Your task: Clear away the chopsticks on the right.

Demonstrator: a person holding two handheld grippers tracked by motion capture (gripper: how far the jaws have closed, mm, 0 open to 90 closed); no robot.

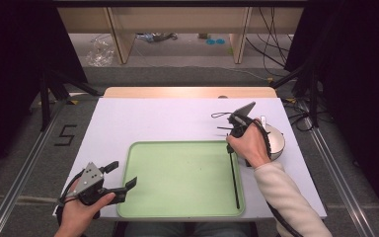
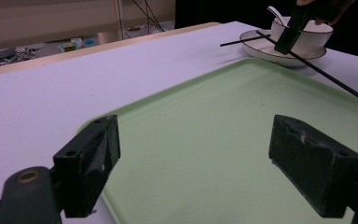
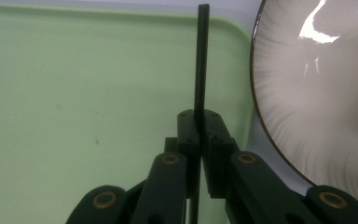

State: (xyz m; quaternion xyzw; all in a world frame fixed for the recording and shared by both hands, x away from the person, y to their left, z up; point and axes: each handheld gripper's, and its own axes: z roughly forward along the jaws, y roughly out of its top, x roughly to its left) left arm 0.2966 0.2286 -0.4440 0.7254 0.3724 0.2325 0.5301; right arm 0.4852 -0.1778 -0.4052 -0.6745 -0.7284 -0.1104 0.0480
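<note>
A light green tray [image 1: 177,197] lies at the table's front middle. My right gripper [image 1: 231,146] hangs over the tray's right side, shut on a black chopstick [image 1: 235,182] that runs along the tray toward its front edge. The right gripper view has the jaws pinched on that chopstick [image 3: 201,56] over the tray [image 3: 74,93], beside a white plate [image 3: 307,93]. My left gripper [image 1: 123,174] stands open at the tray's front left corner, nothing between its pads [image 2: 307,163]. In the left gripper view, the right gripper [image 2: 286,39] holds the slanting chopstick [image 2: 335,81].
A white plate [image 2: 261,49] with a bowl [image 2: 307,35] and a spoon [image 2: 275,11] stands right of the tray, behind my right hand [image 1: 250,145]. A second black chopstick [image 2: 237,42] rests on the plate's rim, pointing left. The table's right edge is close to the plate.
</note>
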